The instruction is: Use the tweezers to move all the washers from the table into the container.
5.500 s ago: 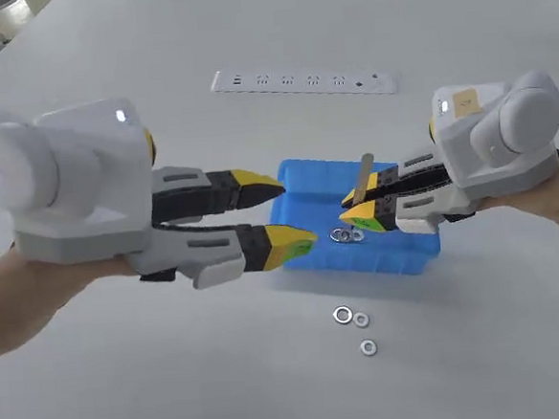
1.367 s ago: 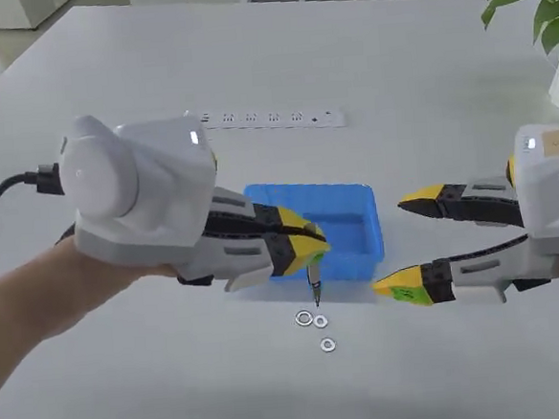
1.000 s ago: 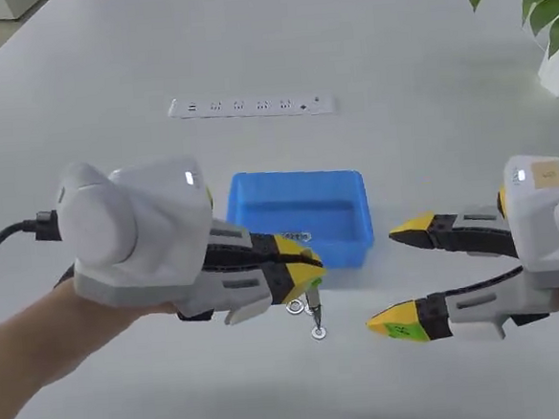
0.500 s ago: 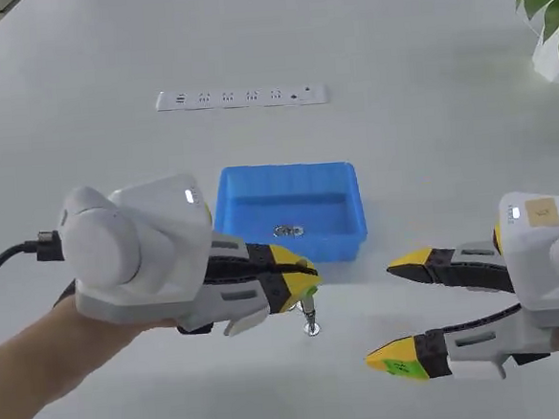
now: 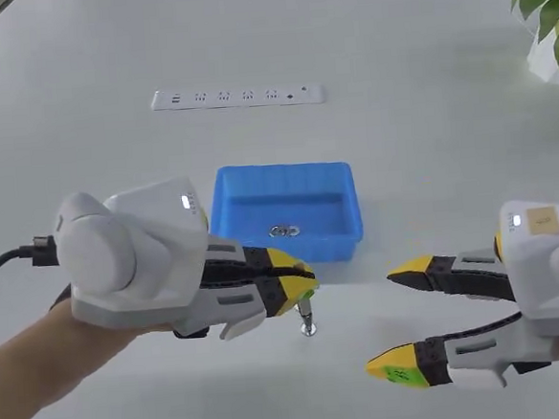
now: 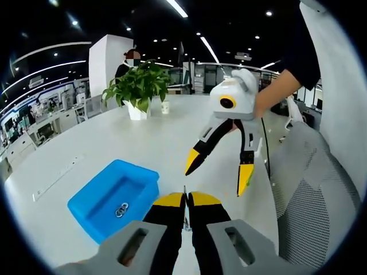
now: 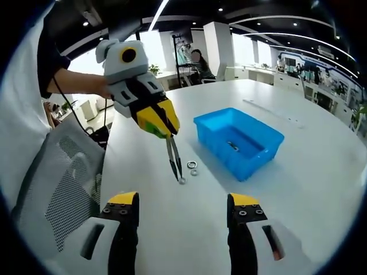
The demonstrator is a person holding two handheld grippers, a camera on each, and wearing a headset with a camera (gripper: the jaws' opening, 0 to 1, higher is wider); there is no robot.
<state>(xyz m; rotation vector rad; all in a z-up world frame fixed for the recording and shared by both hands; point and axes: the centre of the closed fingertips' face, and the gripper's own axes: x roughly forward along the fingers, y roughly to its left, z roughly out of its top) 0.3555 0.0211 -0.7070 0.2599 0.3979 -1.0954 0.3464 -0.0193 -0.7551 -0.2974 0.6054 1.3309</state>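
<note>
- The left tool (image 5: 309, 282) is pressed together on the tweezers (image 5: 306, 313), which hang tips-down from between its jaws. It clamps the upper part of the tweezers, well above the tips.
- The right tool (image 5: 383, 320) is spread wide with nothing between its jaws. It hovers over bare counter (image 5: 445, 112) to the right of the work, apart from everything.
- Three washers (image 7: 192, 165) lie flat on the counter, near the container (image 5: 292, 250) but outside it. Two are almost touching and the third lies just beside them.
- In the right gripper view the tweezer tips are down on that third washer. Whether they have pinched it or only rest on it, I cannot tell.
- The container is a blue open tray, upright, and stored washers (image 5: 283, 231) lie on its floor towards the near wall.
- A power strip (image 5: 238, 96) lies beyond the container, well apart from the work.
- Handling, as a judgement: the washers look like thin, hard metal rings. They should be very light and stiff, and slick enough to skate on the smooth counter or flick out of a pinch.
- Lying flat, a washer offers little edge to catch. The surest hold is probably across the ring, with one tip through the hole and the other outside the rim.
- The tweezers are springy, so the squeeze has to come from the left tool. Too little and the washer drops on the way; too much, or off-centre, and the tips may cross and shoot it away.
- The two washers lying close together could be knocked, so each is best taken singly.
</note>
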